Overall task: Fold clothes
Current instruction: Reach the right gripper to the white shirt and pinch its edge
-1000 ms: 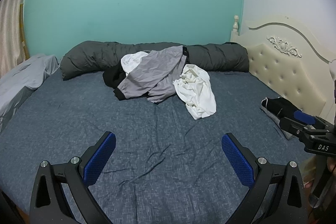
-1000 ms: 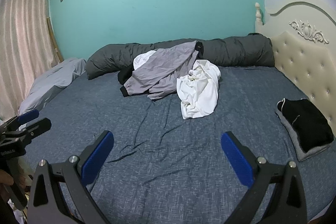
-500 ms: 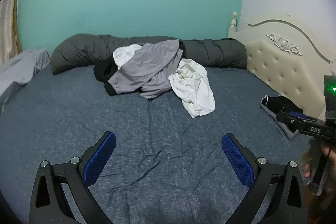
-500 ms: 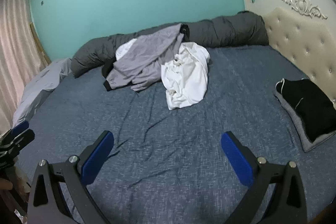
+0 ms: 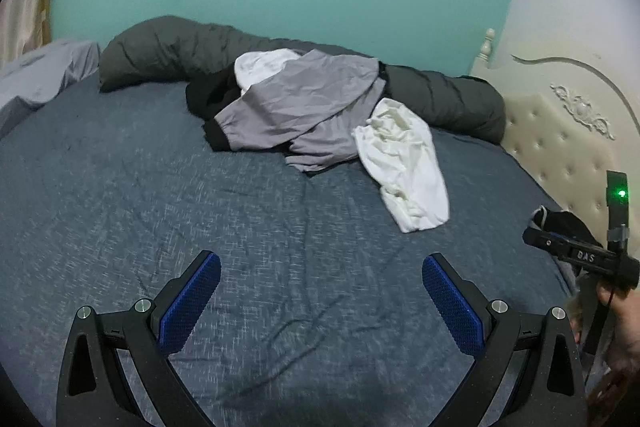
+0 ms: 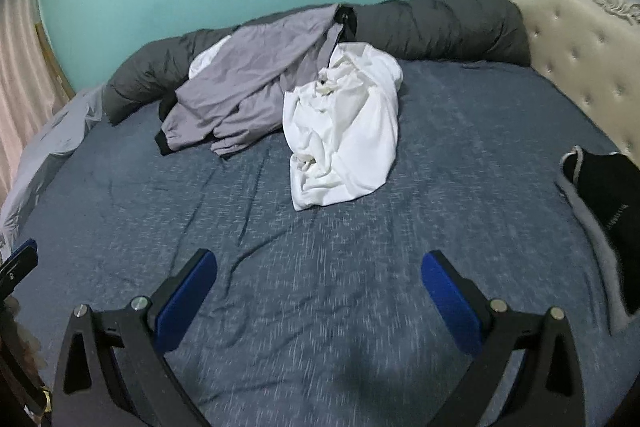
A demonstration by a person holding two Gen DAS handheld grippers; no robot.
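Both grippers have come forward over the bed (image 6: 120, 227) in the last second, so the pile looms larger; the right gripper (image 6: 319, 295) and left gripper (image 5: 321, 297) hang with fingers spread wide, holding nothing; the white shirt (image 6: 344, 131) lies straight ahead of the right one, grey jacket (image 5: 304, 103) behind it; a first pick looks imminent, folded black garment (image 6: 608, 195) off to its right.

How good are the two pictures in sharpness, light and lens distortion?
Left wrist view: strong fisheye bending with dark corners; the blue bedsheet looks smeared near the open left gripper, while the white garment is fairly sharp; light is dim and even. Right wrist view: same bending; motion streaks on the sheet near the open right gripper; the white garment is bright, without glare.
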